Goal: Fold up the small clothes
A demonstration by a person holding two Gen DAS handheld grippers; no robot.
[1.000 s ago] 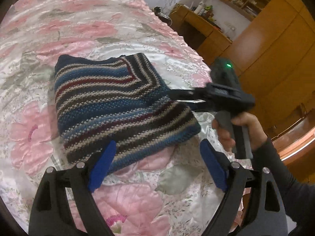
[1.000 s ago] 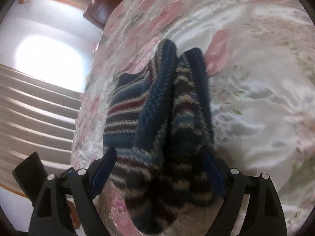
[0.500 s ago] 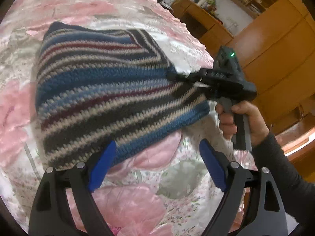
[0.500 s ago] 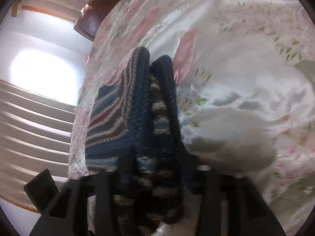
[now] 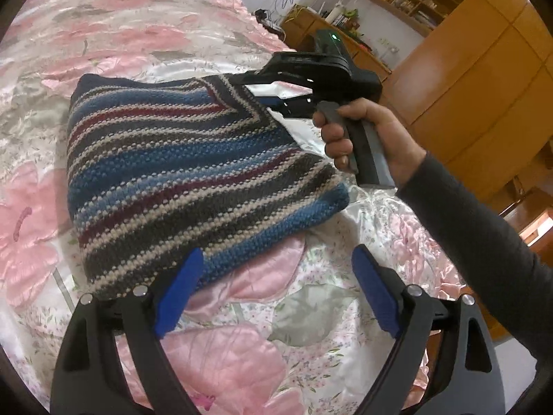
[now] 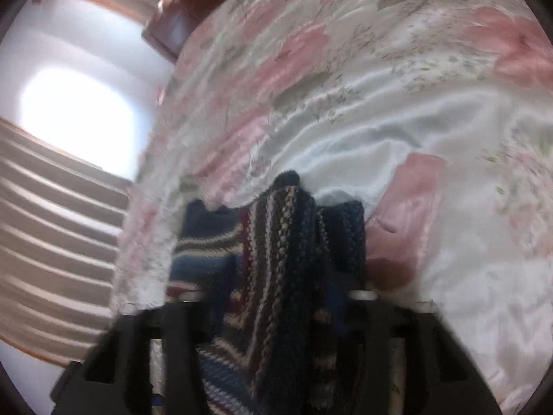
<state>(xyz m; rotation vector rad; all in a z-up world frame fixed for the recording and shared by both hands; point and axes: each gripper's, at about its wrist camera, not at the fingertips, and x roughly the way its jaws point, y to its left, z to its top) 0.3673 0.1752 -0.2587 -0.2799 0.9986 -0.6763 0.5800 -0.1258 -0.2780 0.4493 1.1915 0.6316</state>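
Note:
A striped knitted sweater (image 5: 193, 173) in blue, maroon, cream and grey lies folded on the floral bedspread (image 5: 138, 27). My left gripper (image 5: 276, 287) is open just in front of its near edge, the left blue pad touching or overlapping the hem. A hand (image 5: 363, 138) holds my right gripper (image 5: 257, 91) at the sweater's far right corner, its jaws pinched on the knit. In the blurred right wrist view, bunched layers of the sweater (image 6: 287, 259) fill the gap of the right gripper (image 6: 276, 297).
Bedspread extends left and toward the back. A wooden wardrobe (image 5: 484, 69) and a desk with shelves (image 5: 311, 24) stand beyond the bed's right side. The right wrist view shows a bright window (image 6: 76, 117) and a dark headboard (image 6: 169, 31).
The right gripper's fingers drew together on the sweater's edge layers. The left wrist camera dipped toward the sweater, then pulled back; the left gripper stayed open.

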